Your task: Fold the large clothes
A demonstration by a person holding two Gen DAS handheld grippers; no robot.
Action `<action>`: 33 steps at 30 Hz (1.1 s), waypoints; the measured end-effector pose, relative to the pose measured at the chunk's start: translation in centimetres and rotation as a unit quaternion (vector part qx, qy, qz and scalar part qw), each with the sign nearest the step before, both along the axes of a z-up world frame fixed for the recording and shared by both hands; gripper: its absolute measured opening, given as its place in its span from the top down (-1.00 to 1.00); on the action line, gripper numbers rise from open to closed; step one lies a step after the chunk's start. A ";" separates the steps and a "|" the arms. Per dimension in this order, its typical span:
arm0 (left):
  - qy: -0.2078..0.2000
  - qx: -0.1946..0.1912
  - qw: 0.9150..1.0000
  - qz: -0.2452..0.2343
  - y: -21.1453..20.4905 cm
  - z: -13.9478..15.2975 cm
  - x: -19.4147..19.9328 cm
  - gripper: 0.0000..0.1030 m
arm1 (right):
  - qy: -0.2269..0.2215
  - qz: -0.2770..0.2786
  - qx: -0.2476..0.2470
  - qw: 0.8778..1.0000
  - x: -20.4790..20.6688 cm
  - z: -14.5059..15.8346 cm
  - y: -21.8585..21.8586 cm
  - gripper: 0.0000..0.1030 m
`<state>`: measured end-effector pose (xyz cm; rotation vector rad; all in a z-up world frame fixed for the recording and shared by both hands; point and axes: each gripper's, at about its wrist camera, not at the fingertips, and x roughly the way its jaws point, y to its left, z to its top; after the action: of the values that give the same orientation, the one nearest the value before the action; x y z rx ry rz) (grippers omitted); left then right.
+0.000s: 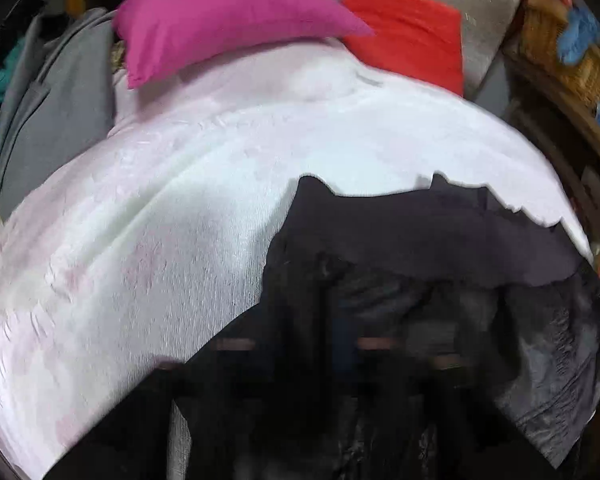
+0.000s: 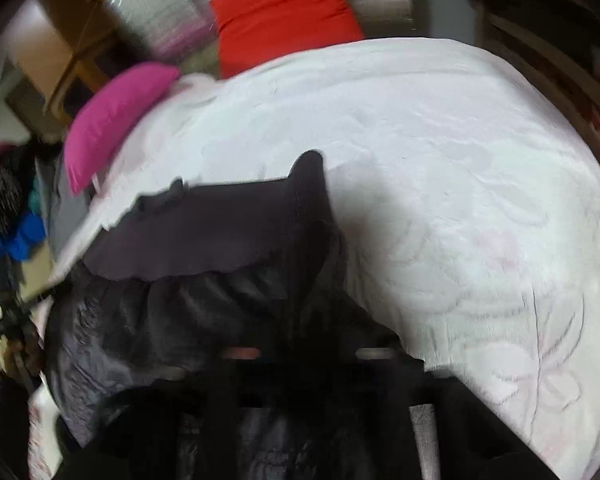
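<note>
A large dark garment, a black jacket with a shiny lining and a matte ribbed band [image 1: 420, 236], hangs lifted over a white bedspread [image 1: 180, 200]. It also fills the lower left of the right wrist view [image 2: 204, 232]. My left gripper [image 1: 304, 320] is buried in the dark cloth and looks shut on it. My right gripper [image 2: 308, 320] is likewise shut on the jacket. The fingertips of both are hidden by the fabric. Both views are blurred by motion.
A pink pillow [image 1: 220, 20] and a red pillow [image 1: 408, 36] lie at the head of the bed, also in the right wrist view [image 2: 112, 116] [image 2: 284, 12]. Grey clothing [image 1: 52, 112] lies at the left. Wooden furniture and a basket [image 1: 560, 48] stand at the right.
</note>
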<state>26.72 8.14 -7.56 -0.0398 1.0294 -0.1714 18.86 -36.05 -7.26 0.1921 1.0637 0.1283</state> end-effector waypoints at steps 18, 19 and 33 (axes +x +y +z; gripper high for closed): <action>-0.102 0.075 0.990 0.066 0.1 4.0 -5.1 0.15 | -0.089 -0.136 -0.054 0.985 -4.5 3.1 -1.0 -0.17; -0.118 0.073 0.988 0.067 -0.2 4.7 -6.3 0.05 | -0.110 -0.137 -0.052 0.983 -5.7 4.1 -0.3 -0.21; -0.089 0.069 0.994 0.014 -8.7 -2.4 -13.4 -0.32 | -0.093 -0.057 -0.074 0.991 -10.6 -2.3 8.6 -0.41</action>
<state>13.34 -0.58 -10.01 0.0846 0.8598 -0.0757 8.23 -27.41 -9.51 0.1048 0.8704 -0.0349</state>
